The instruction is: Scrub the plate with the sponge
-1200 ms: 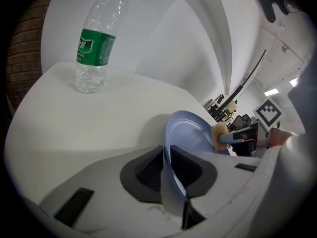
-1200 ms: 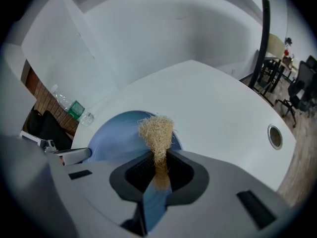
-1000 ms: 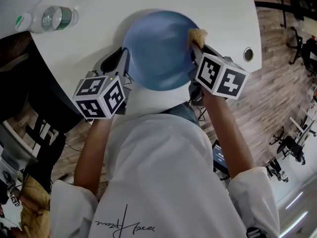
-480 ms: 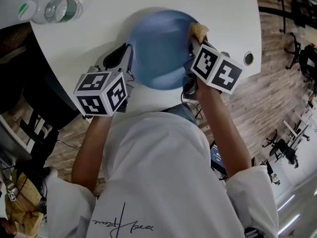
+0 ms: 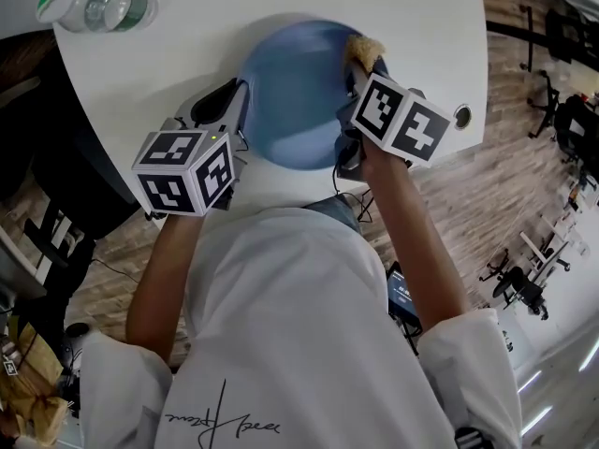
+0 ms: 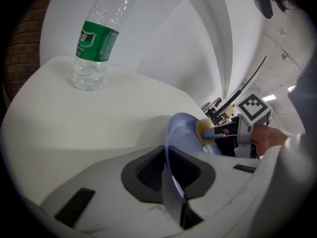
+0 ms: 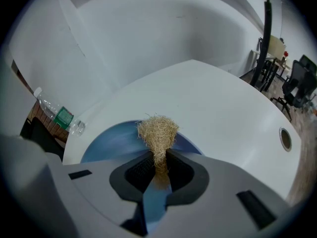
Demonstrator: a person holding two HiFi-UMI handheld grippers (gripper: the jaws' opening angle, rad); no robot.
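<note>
**Pinching a plate and a sponge**

The blue plate [image 5: 290, 92] is over the white table [image 5: 168, 54], right between the two grippers. The left gripper [image 6: 167, 175] has its jaws squeezed on the plate's thin rim, which sits between the dark pads. The right gripper [image 7: 158, 170] has its jaws pinched tight on the sponge [image 7: 157, 130], a scratchy tan tuft that sticks out past the tips. The sponge touches the plate at the rim on the right gripper's side. A water bottle [image 6: 94, 43] with a green label is on the table, well past the left gripper and off to its left. A small round hole [image 5: 461, 115] in the table is just to the right of the right gripper.
</note>
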